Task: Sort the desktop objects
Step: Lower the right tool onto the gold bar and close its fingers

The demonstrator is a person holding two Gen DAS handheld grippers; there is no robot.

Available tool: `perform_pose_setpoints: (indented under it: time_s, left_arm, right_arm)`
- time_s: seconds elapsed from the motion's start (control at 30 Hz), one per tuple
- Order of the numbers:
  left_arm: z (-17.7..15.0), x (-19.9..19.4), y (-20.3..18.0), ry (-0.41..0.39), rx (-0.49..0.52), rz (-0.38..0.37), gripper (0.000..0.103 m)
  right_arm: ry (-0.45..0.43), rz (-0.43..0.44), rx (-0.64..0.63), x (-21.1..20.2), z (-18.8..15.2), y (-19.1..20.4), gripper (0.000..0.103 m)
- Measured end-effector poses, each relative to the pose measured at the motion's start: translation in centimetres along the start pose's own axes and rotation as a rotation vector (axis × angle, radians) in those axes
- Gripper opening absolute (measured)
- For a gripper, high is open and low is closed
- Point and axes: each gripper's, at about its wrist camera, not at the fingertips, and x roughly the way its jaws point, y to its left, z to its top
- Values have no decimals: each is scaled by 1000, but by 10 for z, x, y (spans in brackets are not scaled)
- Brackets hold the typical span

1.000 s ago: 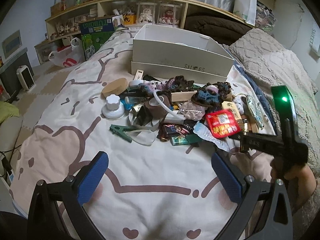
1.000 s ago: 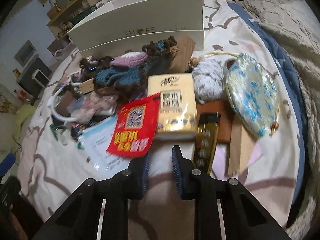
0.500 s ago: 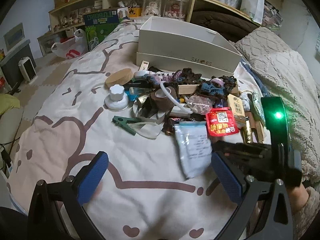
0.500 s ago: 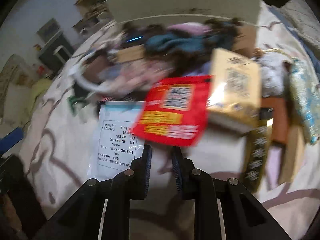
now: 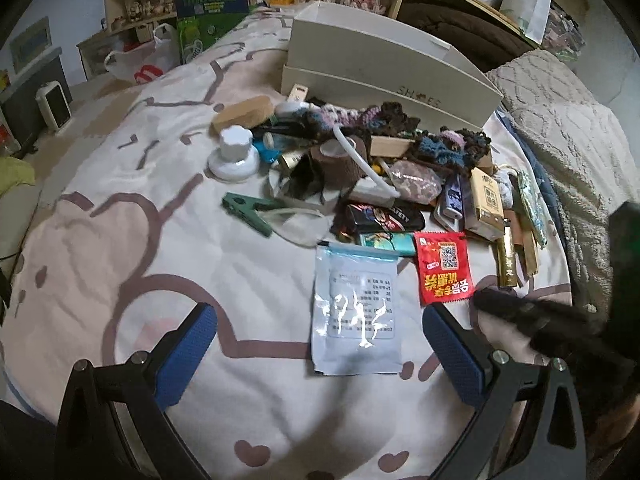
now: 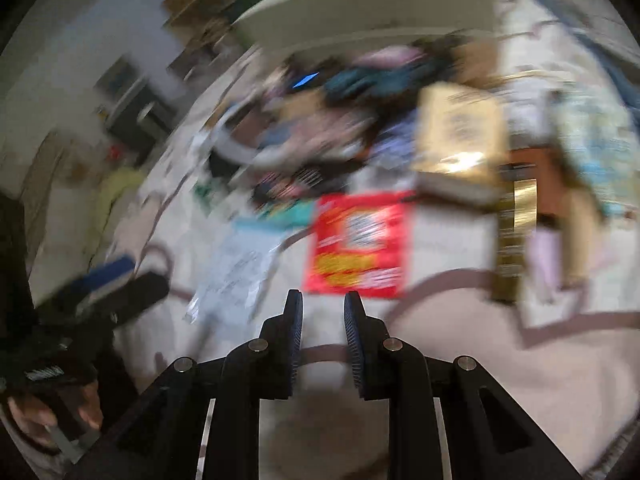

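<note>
While the right gripper (image 6: 322, 308) hovers narrow and empty just short of the red sachet (image 6: 358, 240), the left gripper (image 5: 320, 332) stands wide over the pale zip pouch (image 5: 356, 308) on the bedspread (image 5: 120, 240). Best approach: settle first, then pinch the sachet's near edge cleanly.

One white shoebox (image 5: 384, 68) standing behind pile; one red sachet (image 5: 442, 266), one clear zip pouch (image 5: 356, 312), one green clip (image 5: 248, 212), one yellow tissue pack (image 5: 486, 202) lying.
</note>
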Motion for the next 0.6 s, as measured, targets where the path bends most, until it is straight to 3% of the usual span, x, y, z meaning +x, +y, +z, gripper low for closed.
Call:
perform_pose_setpoints:
  time_s: [0.23,0.37,0.43,0.6]
  left_arm:
    - [-2,20,-24,20,50,6,103]
    - [-7,38,-32,62,89,61,101]
    - [-10,47,-30,93,84,81,90]
    - [-14,54,-22,130,61,98,83]
  right_arm:
    - [-61,-107,91,-12,8,-30,24]
    - [-64,-135,96,-3,9,-26,24]
    - [-74,-173,86,-3,9,-26,24]
    - [-73,-231,95,2,13,-37,24]
